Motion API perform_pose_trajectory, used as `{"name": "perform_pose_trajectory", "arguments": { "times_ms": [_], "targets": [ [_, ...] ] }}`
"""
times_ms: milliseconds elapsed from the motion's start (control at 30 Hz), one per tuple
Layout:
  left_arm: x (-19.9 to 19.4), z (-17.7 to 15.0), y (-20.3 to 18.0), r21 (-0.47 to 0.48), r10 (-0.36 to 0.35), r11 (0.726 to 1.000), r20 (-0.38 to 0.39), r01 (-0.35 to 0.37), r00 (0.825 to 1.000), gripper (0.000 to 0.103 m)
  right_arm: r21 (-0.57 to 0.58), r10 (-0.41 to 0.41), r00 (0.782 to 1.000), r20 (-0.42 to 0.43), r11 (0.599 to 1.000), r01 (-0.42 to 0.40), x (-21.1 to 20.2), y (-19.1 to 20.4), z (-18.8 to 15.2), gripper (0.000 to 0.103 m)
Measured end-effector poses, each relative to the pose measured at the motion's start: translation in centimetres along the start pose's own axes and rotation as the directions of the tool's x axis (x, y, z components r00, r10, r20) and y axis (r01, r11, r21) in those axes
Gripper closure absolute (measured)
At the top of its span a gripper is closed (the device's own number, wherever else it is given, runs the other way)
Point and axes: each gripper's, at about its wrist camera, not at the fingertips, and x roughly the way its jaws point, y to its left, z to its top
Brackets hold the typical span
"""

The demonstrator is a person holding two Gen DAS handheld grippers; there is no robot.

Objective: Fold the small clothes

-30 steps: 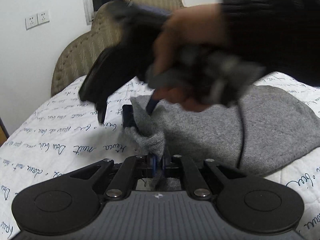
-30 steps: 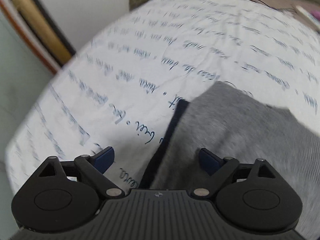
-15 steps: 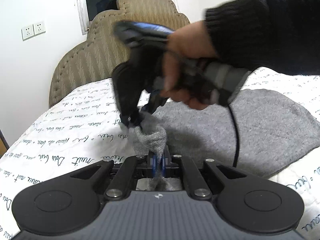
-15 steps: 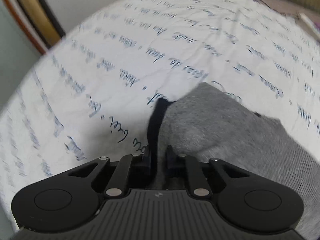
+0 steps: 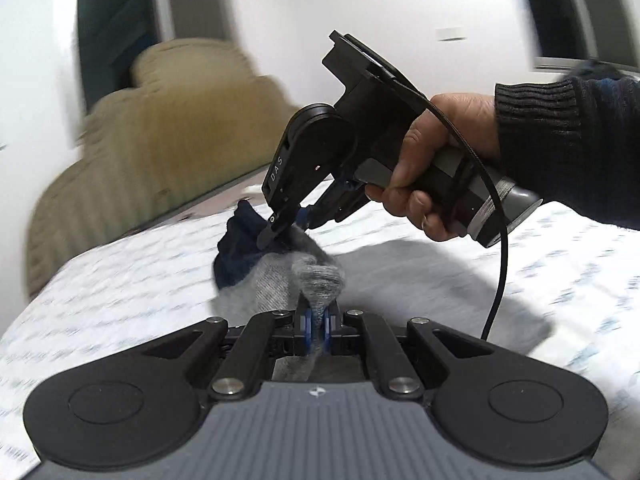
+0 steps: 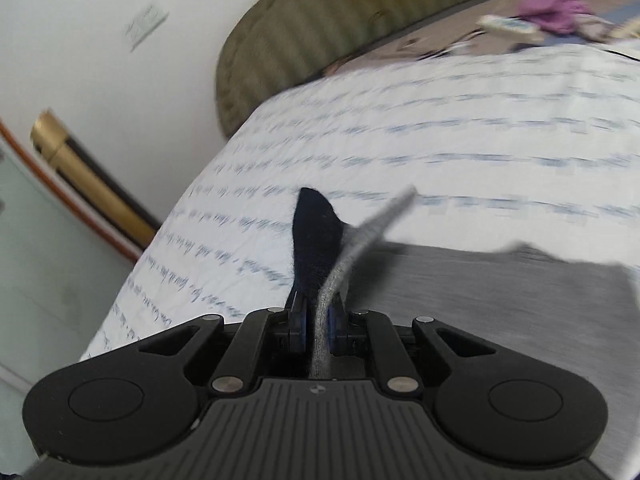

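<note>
from the left wrist view, the left gripper (image 5: 314,322) has its jaws pressed narrow onto a bunched fold of a grey knitted garment (image 5: 280,284), the cloth rising straight out from between the blue pads and humping just ahead of them. ahead of those jaws and a little to the left, the right gripper (image 5: 286,226) comes down at a slant, held in the person's right hand (image 5: 436,168), its tips closed on the same garment where a dark navy band (image 5: 236,244) shows. the rest of the grey cloth lies flat on the white script-printed bedsheet (image 5: 120,296) beyond and to the right of the jaws. a beige padded headboard (image 5: 160,148) stands blurred behind. from the right wrist view, the right gripper (image 6: 316,326) holds its jaws nearly together on a thin grey edge (image 6: 360,240) and the navy piece (image 6: 314,240), both standing up directly ahead of the pads, while the grey body spreads on the bedsheet (image 6: 440,152) to the right of the jaws.
</note>
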Motion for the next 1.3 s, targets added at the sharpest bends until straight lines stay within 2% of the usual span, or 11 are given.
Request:
{"name": "perform_pose_trajectory", "arguments": {
  "times_ms": [200,567,733,767,900,967,1067,1133,1200,1267,1300],
  "targets": [
    [3.8,0.2,-7.8,0.087,-0.129,0.987,-0.056,0.134,0.99,0.097,0.138,-0.087,0.996,0.032,0.987,0.082,-4.8,-9.3,-2.7,0.09],
    [4.7,0.2,-7.3,0.177,-0.176,0.965,-0.094,0.191,0.98,0.097,0.208,-0.05,0.992,0.117,0.978,0.024,-7.2,-15.1,-5.9,0.091],
    [6.9,-1.5,-9.1,0.17,-0.199,0.957,-0.212,0.237,0.957,0.096,0.273,-0.066,0.992,0.107,0.961,0.035,-6.8,-18.0,-7.4,0.091],
    [7.2,-1.6,-8.9,0.159,-0.201,0.958,-0.226,0.239,0.953,0.096,0.285,-0.057,0.991,0.119,0.958,0.021,-6.6,-18.3,-7.8,0.09],
    [5.8,-1.1,-7.1,0.145,-0.296,0.935,-0.186,0.324,0.937,0.086,0.35,-0.001,0.985,0.173,0.935,-0.061,-7.4,-19.3,-8.8,0.06],
    [4.3,-0.7,-5.0,0.085,-0.357,0.924,-0.161,0.374,0.92,0.074,0.366,0.025,0.974,0.227,0.924,-0.11,-8.9,-19.4,-9.1,0.05],
    [2.9,-0.1,-0.2,-0.123,-0.432,0.9,-0.106,0.419,0.896,0.052,0.375,0.023,0.949,0.314,0.916,-0.146,-11.2,-20.1,-8.9,0.04],
    [3.1,0.2,3.8,-0.26,-0.403,0.89,-0.063,0.375,0.913,0.038,0.373,-0.002,0.95,0.311,0.92,-0.12,-11.5,-20.6,-8.5,0.04],
    [4.8,0.2,7.5,-0.381,-0.327,0.881,-0.058,0.282,0.943,0.038,0.381,-0.013,0.96,0.279,0.919,-0.098,-10.8,-21.0,-8.3,0.04],
    [7.9,-0.1,11.4,-0.539,-0.263,0.824,-0.096,0.172,0.96,0.038,0.39,-0.008,0.968,0.25,0.916,-0.094,-9.5,-21.3,-8.1,0.04],
    [9.6,-0.6,13.1,-0.636,-0.272,0.759,-0.114,0.141,0.955,0.038,0.393,-0.005,0.972,0.236,0.915,-0.091,-8.7,-21.3,-8.0,0.04]
  ]
}}
